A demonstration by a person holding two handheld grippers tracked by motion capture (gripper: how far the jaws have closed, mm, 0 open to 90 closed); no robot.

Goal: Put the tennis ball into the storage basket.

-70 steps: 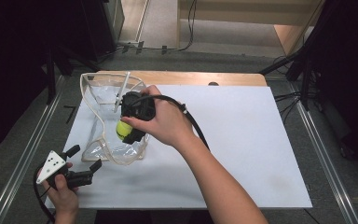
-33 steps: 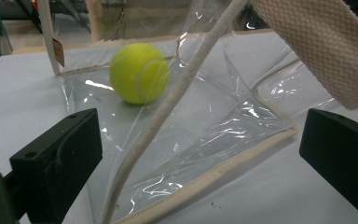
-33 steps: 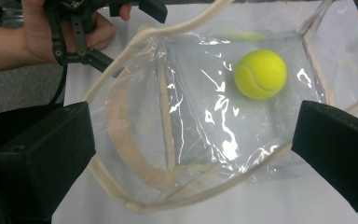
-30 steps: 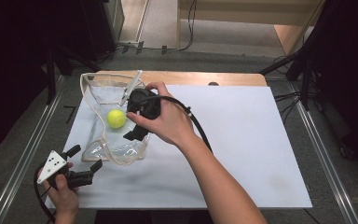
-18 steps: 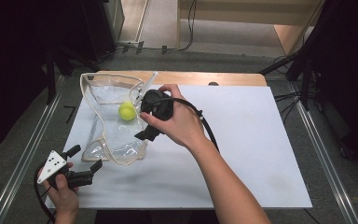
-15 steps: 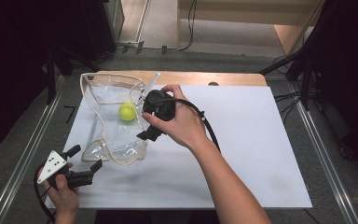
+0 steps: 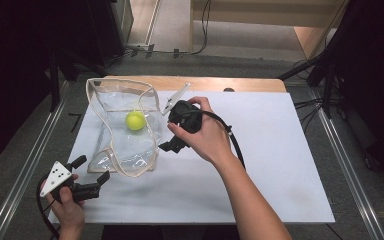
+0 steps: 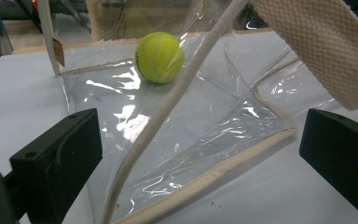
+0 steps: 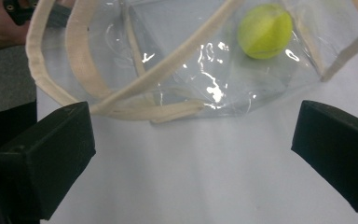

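Tennis ball (image 7: 135, 120) is sitting loose inside the clear tote bag (image 7: 122, 150); both grippers' fingers are gaping empty, so nudging the bag risks rolling it out.

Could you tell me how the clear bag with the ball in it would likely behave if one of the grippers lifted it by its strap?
The clear bag would probably sag and fold: its thin film lies creased and collapsed on the table. Its cream strap looks soft and woven, so it should give decent grip. The tennis ball sits loose inside and would likely roll to the lowest corner.
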